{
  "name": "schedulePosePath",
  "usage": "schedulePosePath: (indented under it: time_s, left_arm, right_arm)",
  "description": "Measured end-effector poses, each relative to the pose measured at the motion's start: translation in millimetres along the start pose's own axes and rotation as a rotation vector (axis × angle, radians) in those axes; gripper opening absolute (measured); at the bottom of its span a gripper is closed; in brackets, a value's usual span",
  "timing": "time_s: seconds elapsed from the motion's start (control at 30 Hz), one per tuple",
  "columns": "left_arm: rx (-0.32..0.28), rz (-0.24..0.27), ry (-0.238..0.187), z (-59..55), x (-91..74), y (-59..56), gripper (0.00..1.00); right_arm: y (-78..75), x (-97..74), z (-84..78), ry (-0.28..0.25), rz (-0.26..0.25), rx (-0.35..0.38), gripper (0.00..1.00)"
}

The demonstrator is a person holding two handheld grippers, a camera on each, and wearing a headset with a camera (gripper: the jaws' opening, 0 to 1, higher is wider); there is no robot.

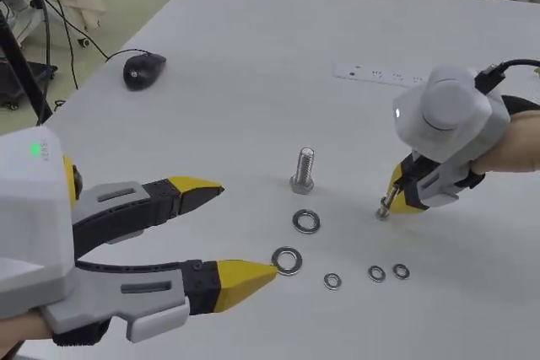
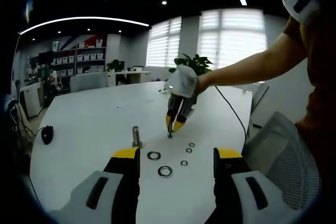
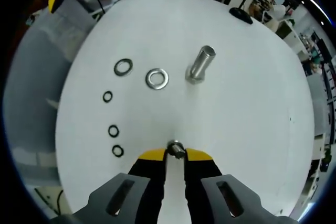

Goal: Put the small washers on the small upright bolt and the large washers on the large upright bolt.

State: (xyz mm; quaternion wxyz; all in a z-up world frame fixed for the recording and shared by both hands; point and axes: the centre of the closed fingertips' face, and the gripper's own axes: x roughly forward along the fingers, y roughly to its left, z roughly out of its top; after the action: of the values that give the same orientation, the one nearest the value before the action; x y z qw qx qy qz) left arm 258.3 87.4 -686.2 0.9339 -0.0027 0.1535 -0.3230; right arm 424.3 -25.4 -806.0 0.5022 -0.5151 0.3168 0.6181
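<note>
The large bolt (image 1: 304, 170) (image 3: 200, 65) stands upright on the white table (image 1: 253, 56). My right gripper (image 1: 396, 200) (image 3: 176, 153) is shut on the small bolt (image 1: 384, 208) (image 3: 176, 148), holding it upright with its lower end at the table, right of the large bolt. Two large washers (image 1: 306, 222) (image 1: 287, 260) lie flat in front of the large bolt. Three small washers (image 1: 332, 281) (image 1: 376, 273) (image 1: 401, 271) lie in a row nearer me. My left gripper (image 1: 232, 229) (image 2: 177, 155) is open and holds nothing, with its lower fingertip (image 1: 253, 274) just left of the nearer large washer.
A black mouse (image 1: 143, 69) with its cable lies at the far left of the table. A white power strip (image 1: 375, 75) lies at the back right. A mesh chair (image 2: 286, 145) stands off the table's right side in the left gripper view.
</note>
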Motion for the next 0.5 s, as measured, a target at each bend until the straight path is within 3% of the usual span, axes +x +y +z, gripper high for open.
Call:
schedulePosePath:
  time_s: [0.2, 0.5]
  left_arm:
    - [0.002, 0.003, 0.005, -0.3, -0.5, 0.6, 0.55]
    - [0.005, 0.004, 0.003, 0.9, -2.0, 0.4, 0.55]
  right_arm:
    - [0.8, 8.1, -5.0, 0.002, 0.006, -0.002, 0.08]
    - [5.8, 6.9, -5.4, -0.009, 0.004, 0.019, 0.1]
